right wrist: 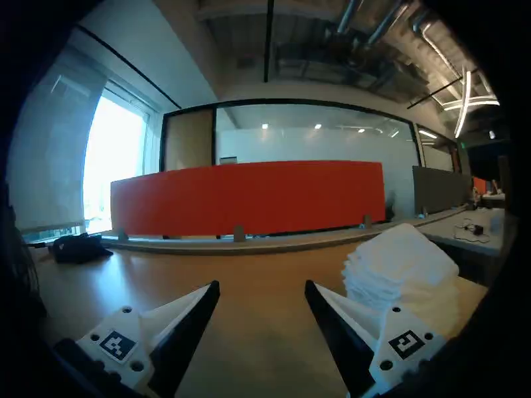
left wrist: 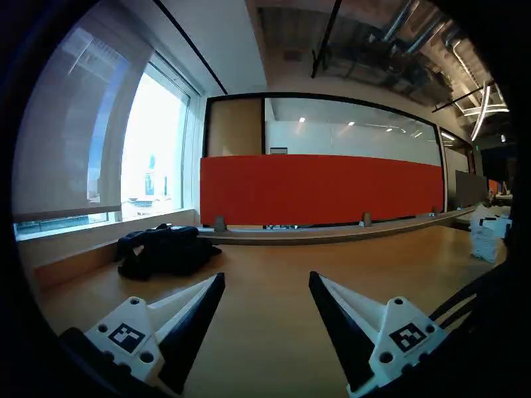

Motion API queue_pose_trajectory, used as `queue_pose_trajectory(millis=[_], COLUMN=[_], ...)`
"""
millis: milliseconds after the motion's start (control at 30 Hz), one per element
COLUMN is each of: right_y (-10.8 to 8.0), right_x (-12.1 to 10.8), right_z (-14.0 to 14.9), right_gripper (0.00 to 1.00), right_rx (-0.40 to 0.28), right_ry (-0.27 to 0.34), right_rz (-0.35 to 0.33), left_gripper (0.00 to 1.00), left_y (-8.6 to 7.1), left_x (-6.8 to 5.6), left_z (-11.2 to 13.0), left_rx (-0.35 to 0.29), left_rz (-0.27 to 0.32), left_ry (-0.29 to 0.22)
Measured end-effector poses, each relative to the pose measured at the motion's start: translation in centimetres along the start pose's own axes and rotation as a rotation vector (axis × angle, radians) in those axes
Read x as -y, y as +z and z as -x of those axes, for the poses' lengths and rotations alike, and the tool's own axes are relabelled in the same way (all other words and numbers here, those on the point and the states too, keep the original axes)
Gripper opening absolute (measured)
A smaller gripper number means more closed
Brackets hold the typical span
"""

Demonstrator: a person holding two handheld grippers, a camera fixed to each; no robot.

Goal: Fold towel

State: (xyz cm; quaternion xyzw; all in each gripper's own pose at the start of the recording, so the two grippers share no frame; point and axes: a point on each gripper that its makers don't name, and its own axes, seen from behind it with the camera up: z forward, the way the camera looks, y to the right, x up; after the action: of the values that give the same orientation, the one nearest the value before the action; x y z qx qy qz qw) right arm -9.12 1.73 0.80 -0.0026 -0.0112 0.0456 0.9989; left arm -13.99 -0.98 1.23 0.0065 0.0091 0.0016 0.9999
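L gripper [left wrist: 266,285], R gripper [right wrist: 262,292]: fingers spread, nothing held. Towel stack [right wrist: 400,265] near R. Advise: pinch top layer only, at edge.

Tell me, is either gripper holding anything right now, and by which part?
Nothing is held. The left gripper and the right gripper are both open with only bare desk between their fingers. The stack of white towels lies ungripped.

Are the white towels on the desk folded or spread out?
Folded: the white towels sit in a neat layered stack on the desk.
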Motion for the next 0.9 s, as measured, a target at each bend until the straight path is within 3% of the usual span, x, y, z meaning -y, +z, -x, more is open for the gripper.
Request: queue_pose_trajectory(millis=[900], right_y=[-0.1], right_x=[1.2], right_z=[0.0], right_gripper=[1.00], right_rx=[-0.006], right_ry=[-0.049], right_rz=[-0.019], left_gripper=[0.94], left_y=[0.1], left_x=[0.0], left_z=[-0.1], left_rx=[0.000], left_rz=[0.000], left_ry=[0.000])
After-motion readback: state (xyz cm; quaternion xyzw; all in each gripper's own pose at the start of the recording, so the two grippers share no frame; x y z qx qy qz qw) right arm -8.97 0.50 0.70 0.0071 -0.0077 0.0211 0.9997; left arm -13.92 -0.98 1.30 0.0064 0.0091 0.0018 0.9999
